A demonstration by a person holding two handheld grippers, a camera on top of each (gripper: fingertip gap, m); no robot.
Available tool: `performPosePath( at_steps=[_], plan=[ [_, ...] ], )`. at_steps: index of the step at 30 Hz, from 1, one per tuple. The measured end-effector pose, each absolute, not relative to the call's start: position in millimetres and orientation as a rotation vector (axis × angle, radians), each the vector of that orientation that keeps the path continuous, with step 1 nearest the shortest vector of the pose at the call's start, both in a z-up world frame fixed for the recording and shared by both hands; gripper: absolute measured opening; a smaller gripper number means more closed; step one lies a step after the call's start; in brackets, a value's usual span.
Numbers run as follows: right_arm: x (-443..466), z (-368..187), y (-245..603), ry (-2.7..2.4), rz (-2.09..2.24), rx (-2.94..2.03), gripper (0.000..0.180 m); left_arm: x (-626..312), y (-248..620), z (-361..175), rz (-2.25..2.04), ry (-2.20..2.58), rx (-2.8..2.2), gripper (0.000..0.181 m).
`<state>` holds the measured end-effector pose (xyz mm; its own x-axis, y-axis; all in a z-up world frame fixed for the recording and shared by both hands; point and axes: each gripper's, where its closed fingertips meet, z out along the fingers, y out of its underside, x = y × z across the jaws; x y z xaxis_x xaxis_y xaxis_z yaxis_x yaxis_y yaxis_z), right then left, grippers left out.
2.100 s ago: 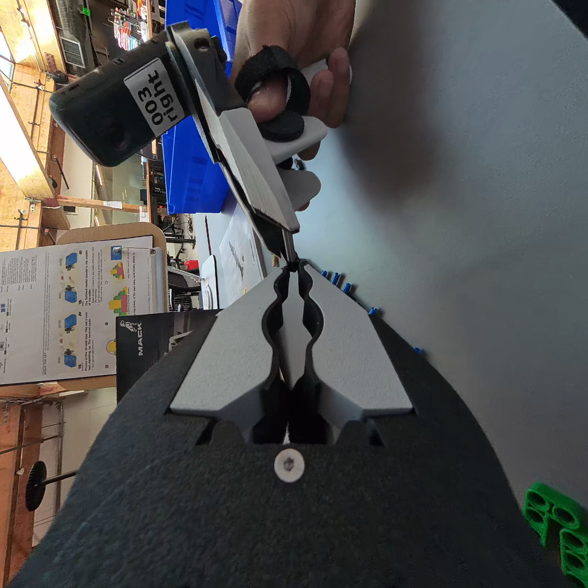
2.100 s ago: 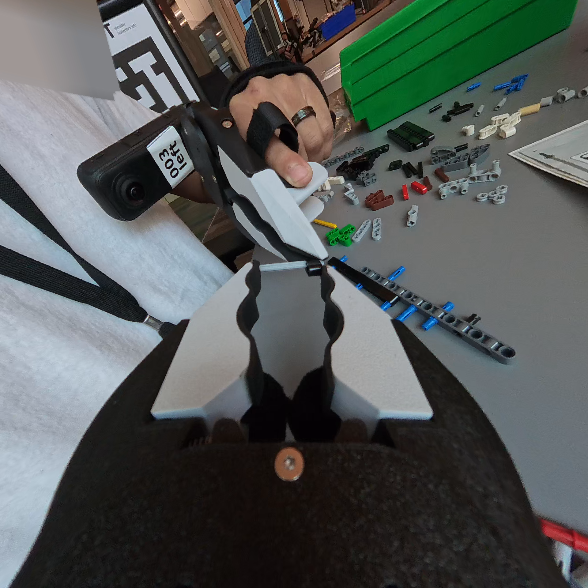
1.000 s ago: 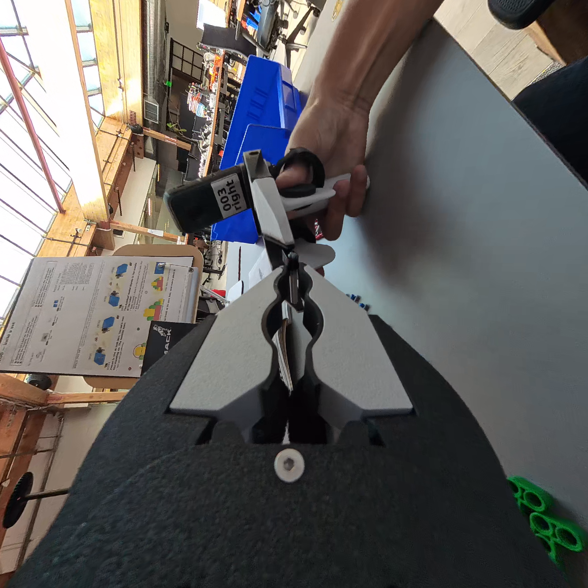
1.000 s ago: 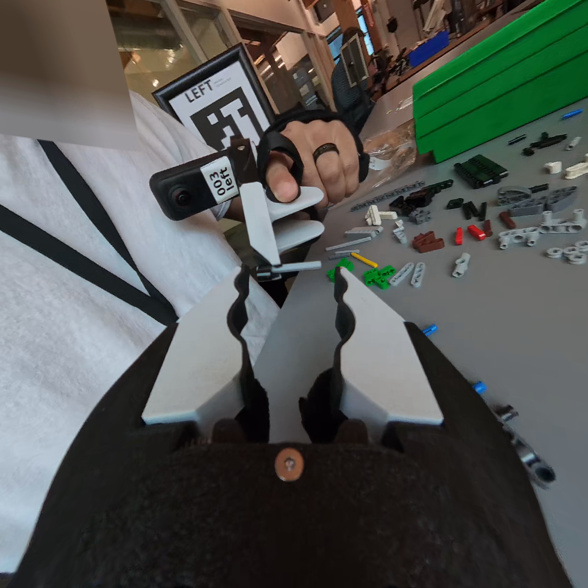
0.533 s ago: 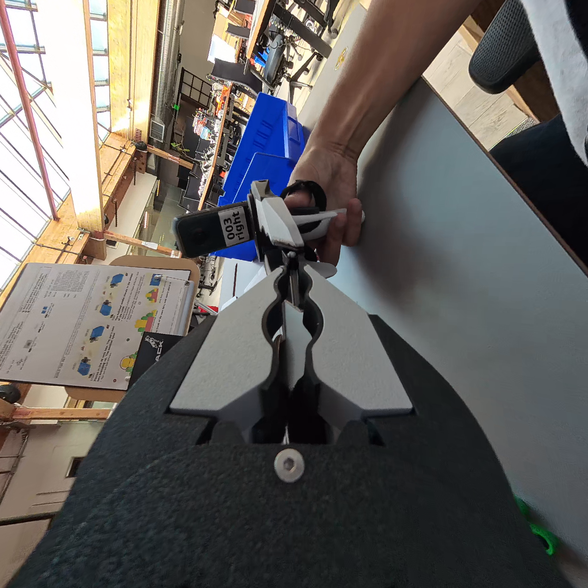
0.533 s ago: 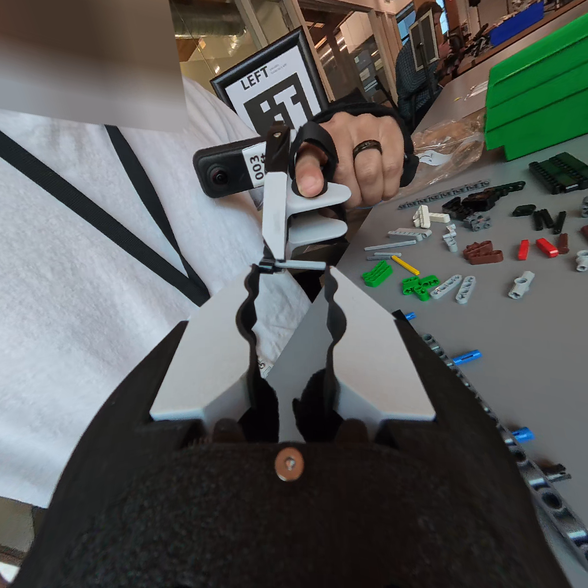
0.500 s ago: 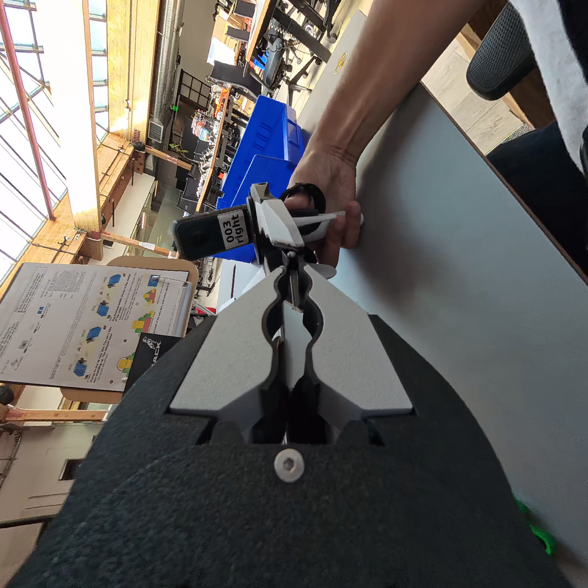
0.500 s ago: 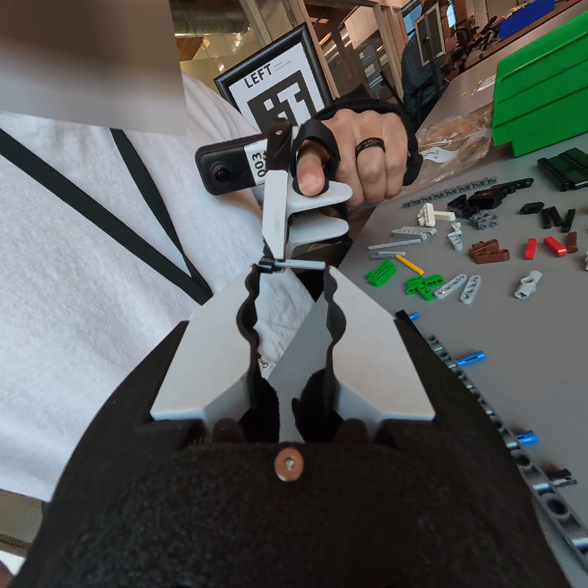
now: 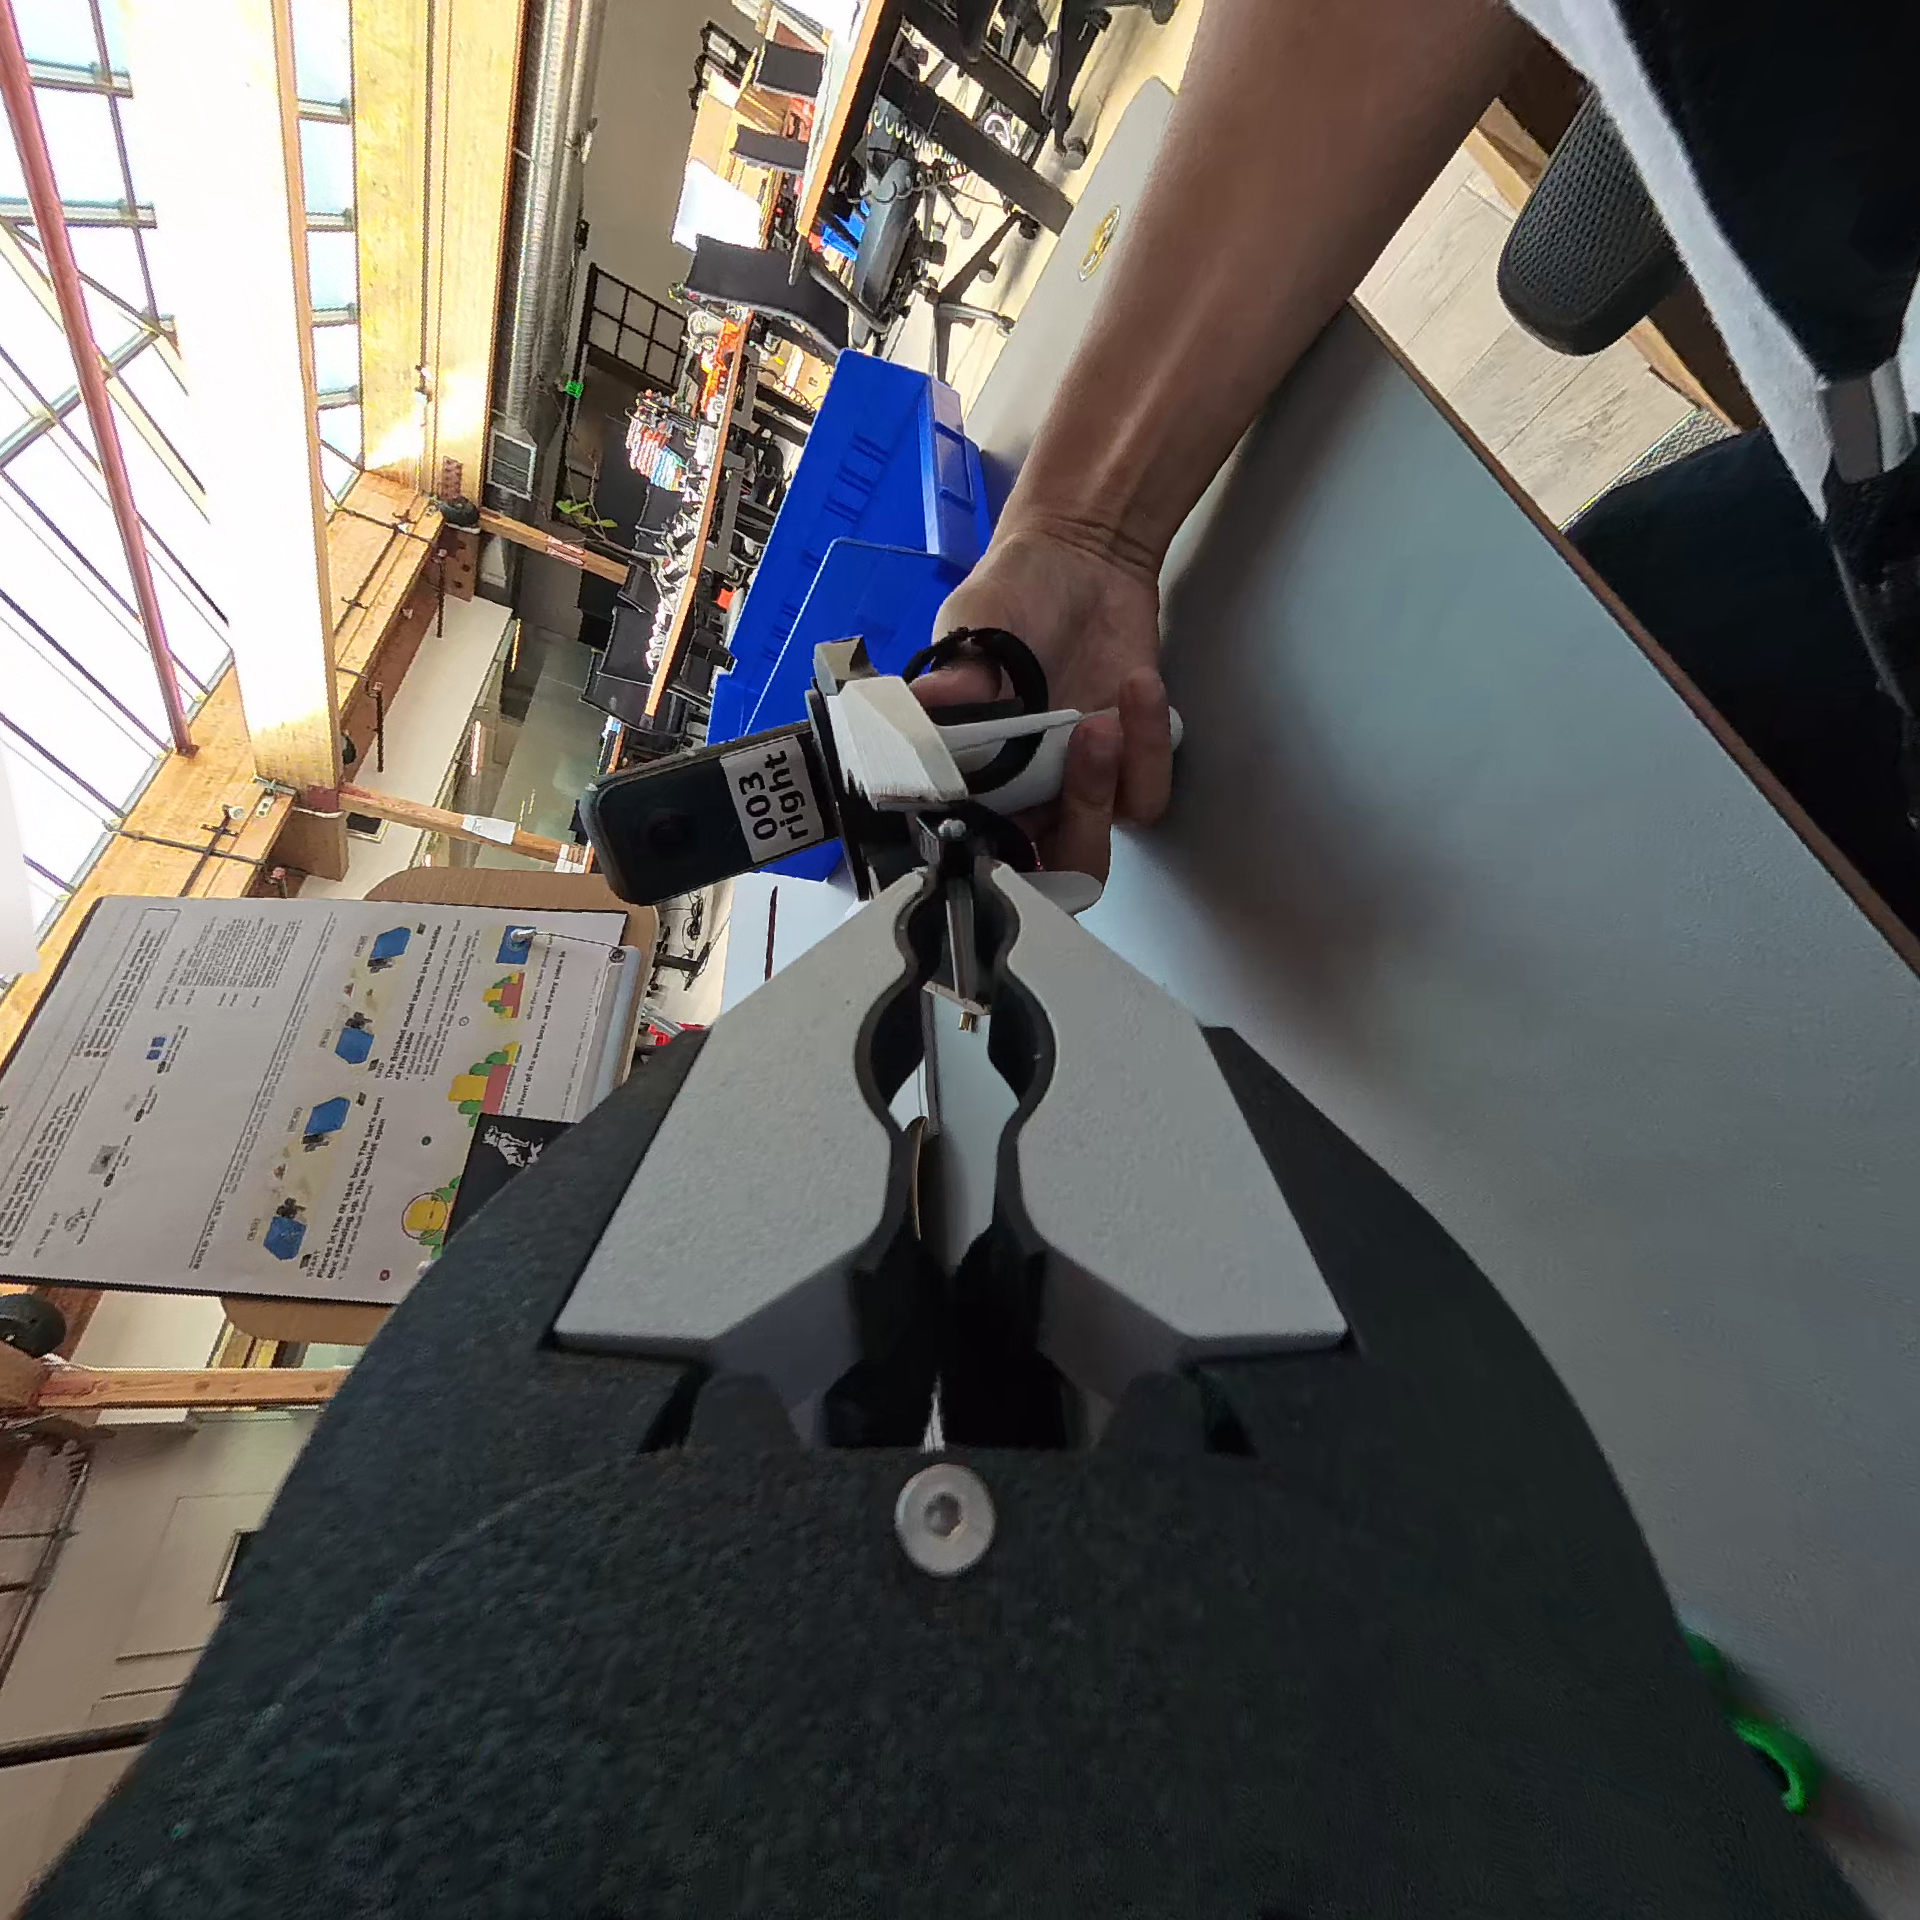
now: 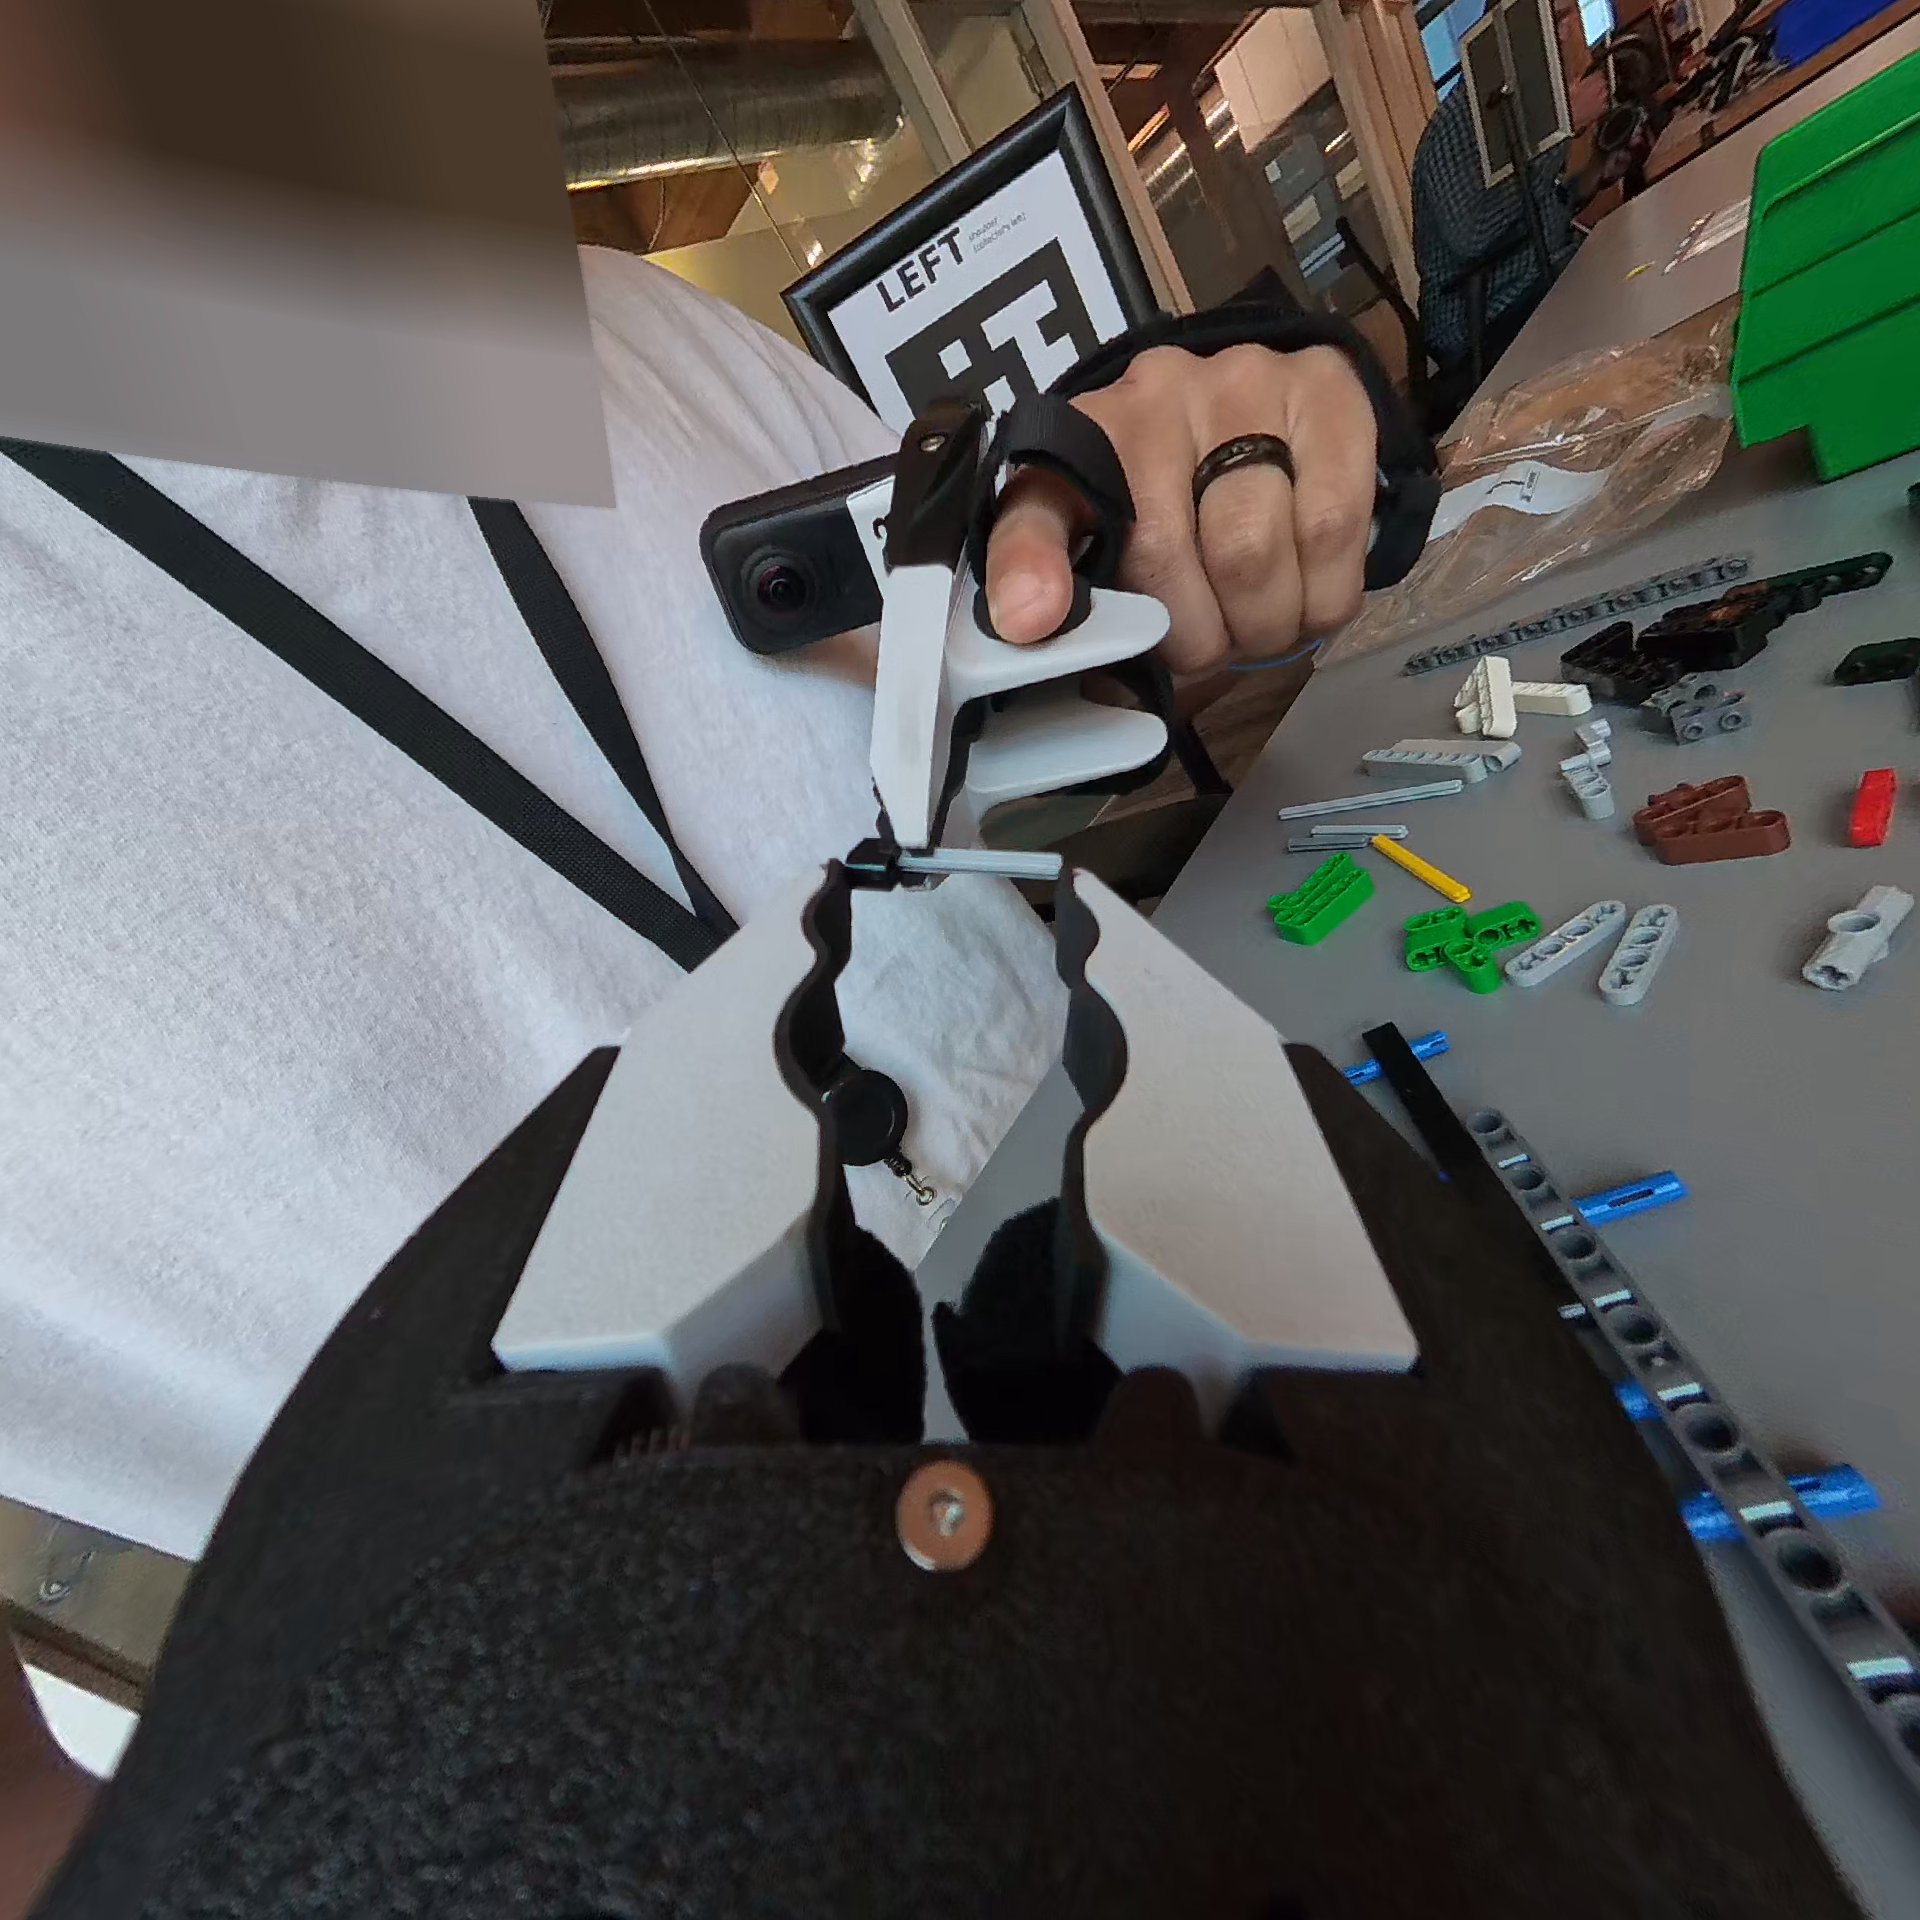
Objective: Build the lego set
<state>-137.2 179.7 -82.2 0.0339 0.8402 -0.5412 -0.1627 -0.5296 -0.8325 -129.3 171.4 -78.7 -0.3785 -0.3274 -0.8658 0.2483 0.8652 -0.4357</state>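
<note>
My left gripper [image 9: 956,899] is shut on a thin grey axle [image 9: 962,951] with a small black piece on its far end. It also shows in the right wrist view [image 10: 914,831], held above the table's near edge in front of the person's white shirt. There the axle [image 10: 987,863] lies level across the gap between the tips of my right gripper [image 10: 951,883], which is open. The black piece [image 10: 871,864] touches the right gripper's left fingertip [image 10: 831,896]. The right gripper also shows in the left wrist view [image 9: 940,831].
A long grey beam [image 10: 1621,1340] with blue pins lies on the grey table [image 10: 1714,1091] at the right, beside a black strip [image 10: 1403,1081]. Green [image 10: 1460,935], grey, brown and red loose parts lie beyond. A green bin [image 10: 1829,301] and a blue bin [image 9: 862,582] stand far off. My two grippers' fingertips are within a few centimetres of each other.
Both grippers have risen from the table toward the person's chest. The right gripper drew back, opened wider, then came back, so the axle again spans its tips.
</note>
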Motion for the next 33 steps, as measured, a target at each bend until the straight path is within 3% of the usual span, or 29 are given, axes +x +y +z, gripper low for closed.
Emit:
performPosePath(
  at_steps=[4,5,6,12,16,18,24,33],
  plan=[
    [-135.8,-86.6,181.6,-0.719,1.563,-1.553,0.038,-127.9,175.1,-83.5,-0.593,1.882,-0.074,0.004],
    [-134.3,-81.1,174.9,-0.754,1.6,-1.513,0.006,-125.7,181.5,-87.5,-0.551,1.894,-0.098,0.003],
    [-131.6,-84.1,181.6,-0.722,1.537,-1.532,0.005,-124.2,186.1,-90.3,-0.523,1.897,-0.099,0.003],
    [-132.8,-89.3,187.3,-0.7,1.493,-1.574,0.009,-126.6,189.5,-94.7,-0.514,1.904,-0.105,0.003],
    [-125.8,-83.6,194.4,-0.616,1.541,-1.546,0.048,-129.1,189.6,-85.2,-0.561,1.872,-0.121,0.003],
    [-127.2,-78.8,193.1,-0.617,1.596,-1.511,0.052,-131.8,185.9,-80.1,-0.582,1.851,-0.095,0.003],
    [-143.7,-71.2,184.0,-0.729,1.838,-1.447,0.042,-132.4,176.0,-70.3,-0.672,1.801,-0.079,0.003],
    [-142.8,-69.8,185.1,-0.732,1.852,-1.434,0.038,-134.4,176.4,-69.2,-0.695,1.788,-0.107,0.003]
  ],
)
